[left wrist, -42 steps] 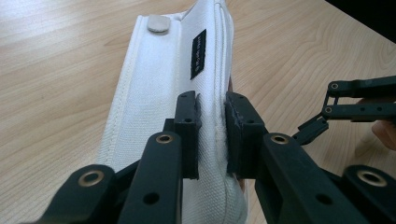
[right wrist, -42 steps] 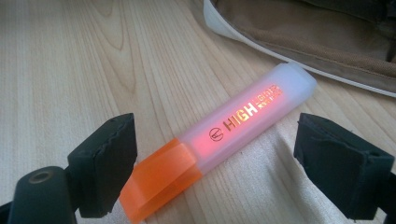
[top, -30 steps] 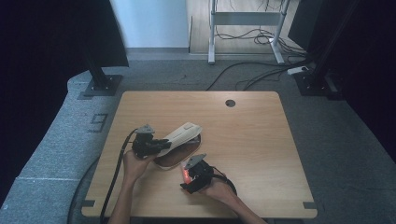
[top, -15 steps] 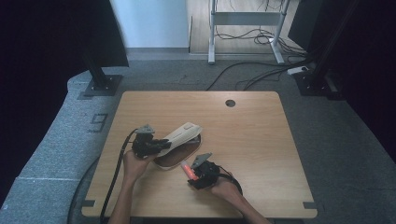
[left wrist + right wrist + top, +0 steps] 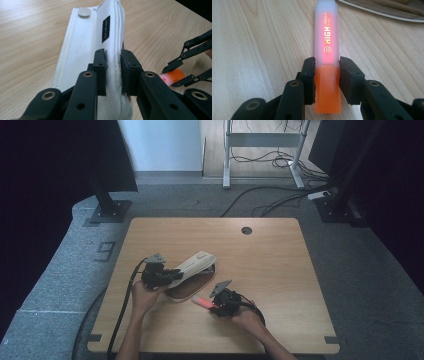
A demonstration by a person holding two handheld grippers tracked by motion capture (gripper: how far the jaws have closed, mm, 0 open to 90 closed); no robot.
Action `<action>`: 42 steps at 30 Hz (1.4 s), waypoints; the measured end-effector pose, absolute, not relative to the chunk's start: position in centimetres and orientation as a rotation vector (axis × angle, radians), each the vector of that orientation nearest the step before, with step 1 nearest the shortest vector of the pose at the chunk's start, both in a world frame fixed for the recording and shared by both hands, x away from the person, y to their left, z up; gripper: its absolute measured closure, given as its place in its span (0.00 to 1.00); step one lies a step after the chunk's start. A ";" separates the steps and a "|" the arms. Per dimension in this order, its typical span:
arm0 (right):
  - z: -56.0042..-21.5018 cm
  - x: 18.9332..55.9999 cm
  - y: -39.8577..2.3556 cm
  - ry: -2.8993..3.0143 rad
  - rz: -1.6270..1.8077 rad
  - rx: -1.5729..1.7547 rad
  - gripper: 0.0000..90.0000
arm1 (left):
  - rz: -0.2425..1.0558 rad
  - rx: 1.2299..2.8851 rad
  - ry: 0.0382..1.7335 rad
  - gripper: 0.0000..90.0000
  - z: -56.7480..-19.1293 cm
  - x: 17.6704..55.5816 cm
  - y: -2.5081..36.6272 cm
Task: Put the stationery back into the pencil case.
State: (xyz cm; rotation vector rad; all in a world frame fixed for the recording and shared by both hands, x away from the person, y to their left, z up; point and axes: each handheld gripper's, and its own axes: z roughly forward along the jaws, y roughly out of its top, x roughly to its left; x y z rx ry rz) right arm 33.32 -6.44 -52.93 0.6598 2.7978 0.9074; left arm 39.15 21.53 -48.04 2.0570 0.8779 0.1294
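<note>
Seeing my right gripper closing onto the orange highlighter near the desk's front edge while my left gripper pinches the white pouch's flap; a half-seated grip risks it slipping out.

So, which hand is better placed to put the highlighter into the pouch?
Right. The right gripper, jaws just closing, grips the orange highlighter beside the white pouch; the left gripper is busy pinching the pouch's flap.

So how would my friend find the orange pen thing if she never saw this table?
Look at the wooden table, near its front edge, just right of the white pouch. The highlighter lies there between the jaws of the right gripper. It is small and glows orange-pink with a frosted cap; nothing else there is brightly coloured.
</note>
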 end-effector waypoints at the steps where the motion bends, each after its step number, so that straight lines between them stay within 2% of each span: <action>1: -52.9 33.4 -6.4 2.801 0.900 0.662 0.73 | 0.129 2.057 0.878 0.84 -48.0 39.2 21.5; 16: -52.7 33.4 -6.9 2.806 0.926 0.677 0.73 | 0.126 2.058 0.878 0.84 -48.0 39.2 21.6; 26: -51.0 33.4 -7.5 2.778 0.979 0.675 0.73 | 0.128 2.057 0.879 0.84 -48.0 39.2 21.6; 42: -49.8 35.4 -7.1 2.753 0.981 0.677 0.73 | 0.135 2.047 0.882 0.85 -47.9 39.1 21.6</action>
